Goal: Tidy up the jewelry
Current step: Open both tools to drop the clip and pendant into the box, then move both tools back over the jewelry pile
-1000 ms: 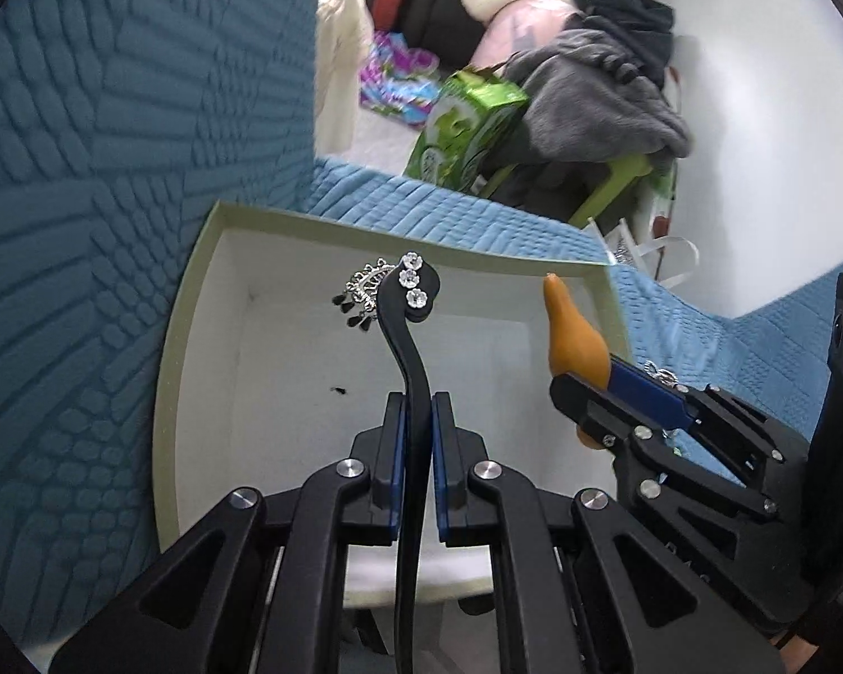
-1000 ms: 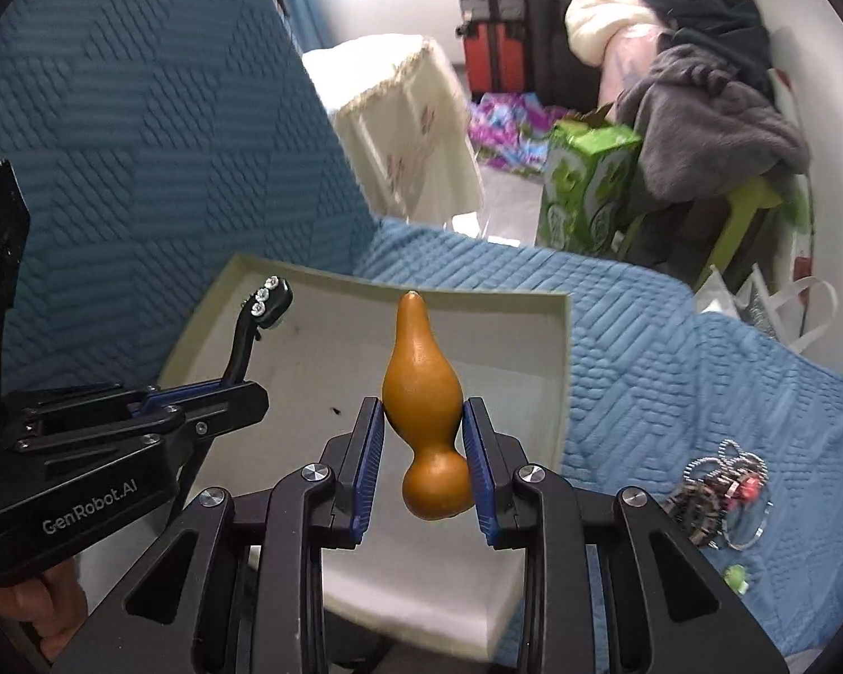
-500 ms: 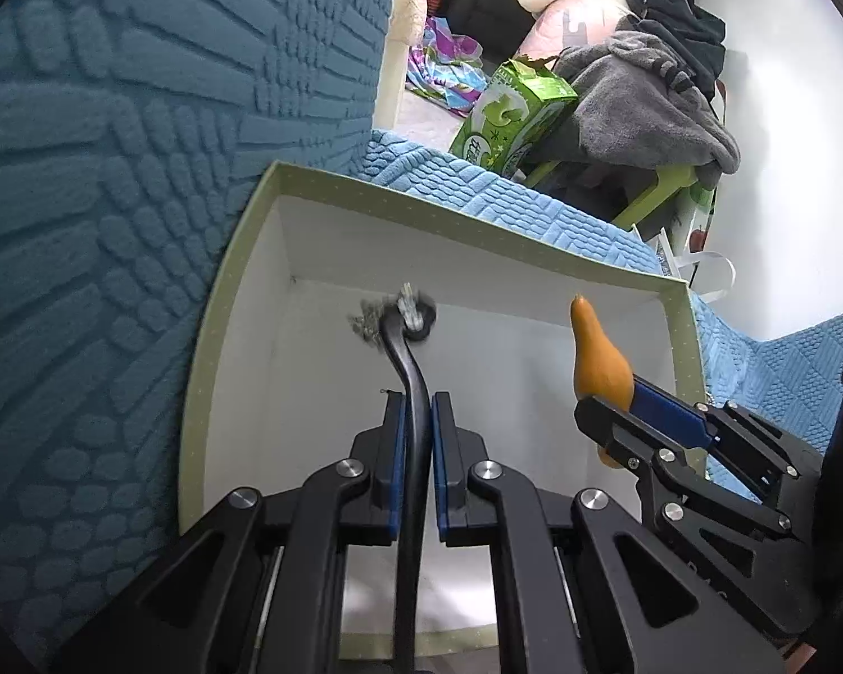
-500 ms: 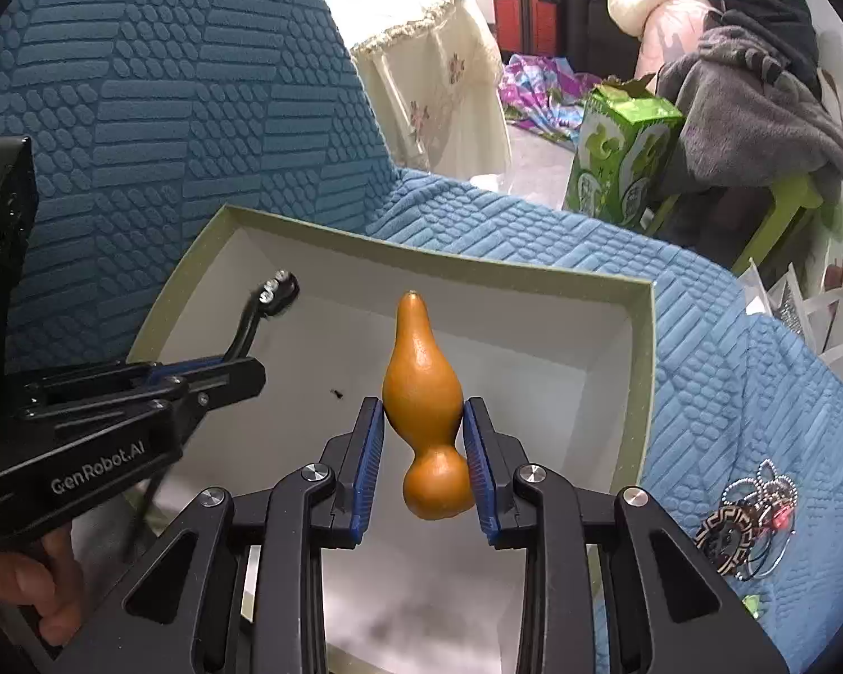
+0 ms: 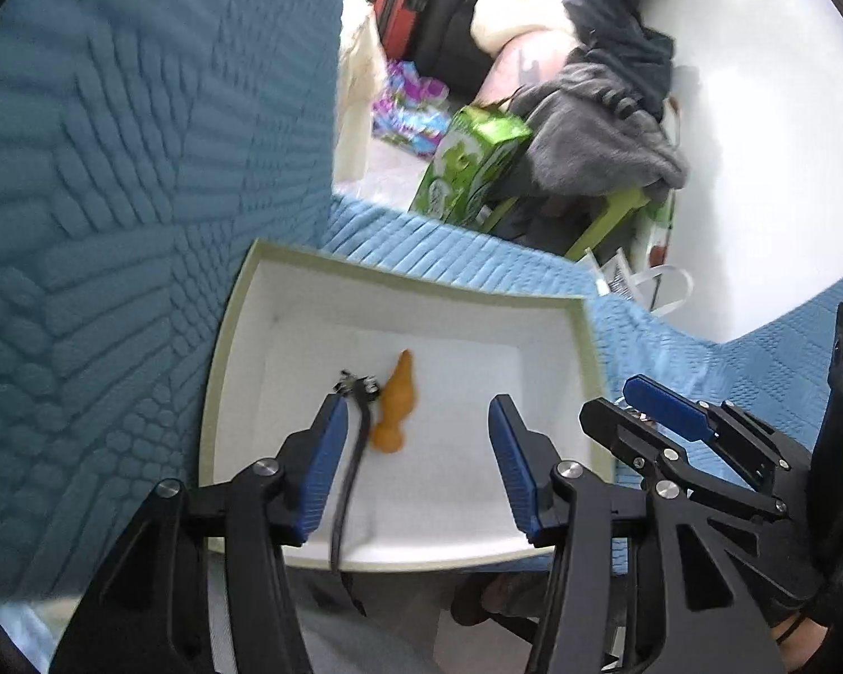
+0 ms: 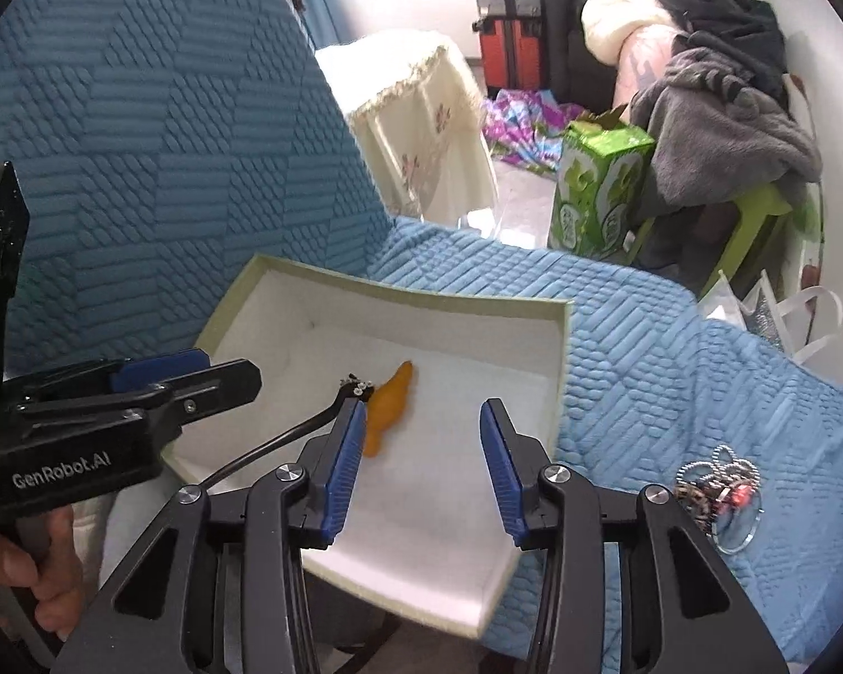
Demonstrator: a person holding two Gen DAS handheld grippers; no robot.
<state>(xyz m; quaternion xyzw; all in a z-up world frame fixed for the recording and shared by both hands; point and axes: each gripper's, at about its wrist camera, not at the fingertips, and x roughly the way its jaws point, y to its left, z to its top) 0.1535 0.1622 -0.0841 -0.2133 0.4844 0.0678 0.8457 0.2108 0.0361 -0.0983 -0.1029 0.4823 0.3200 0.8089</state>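
A white box with a pale green rim [image 5: 421,286] [image 6: 421,295] lies on the blue quilted sofa. Inside it lie an orange gourd-shaped pendant [image 5: 396,410] [image 6: 389,413] and a black curved hair piece with rhinestones [image 5: 357,421] [image 6: 309,427], its tail hanging over the box's near edge. My left gripper [image 5: 413,466] is open above the box, its left finger next to the hair piece. My right gripper [image 6: 421,469] is open above the box, holding nothing. A pile of jewelry [image 6: 719,486] lies on the sofa to the right.
The sofa back [image 6: 140,140] rises on the left. Beyond the sofa edge stand a green carton [image 6: 596,191], a green stool with grey clothes [image 6: 725,129] and a cloth-covered table [image 6: 421,123]. A hand [image 6: 34,573] holds the left gripper.
Both grippers have opened and pulled back. The hair piece and the orange pendant have dropped out of them and now lie side by side in the box.
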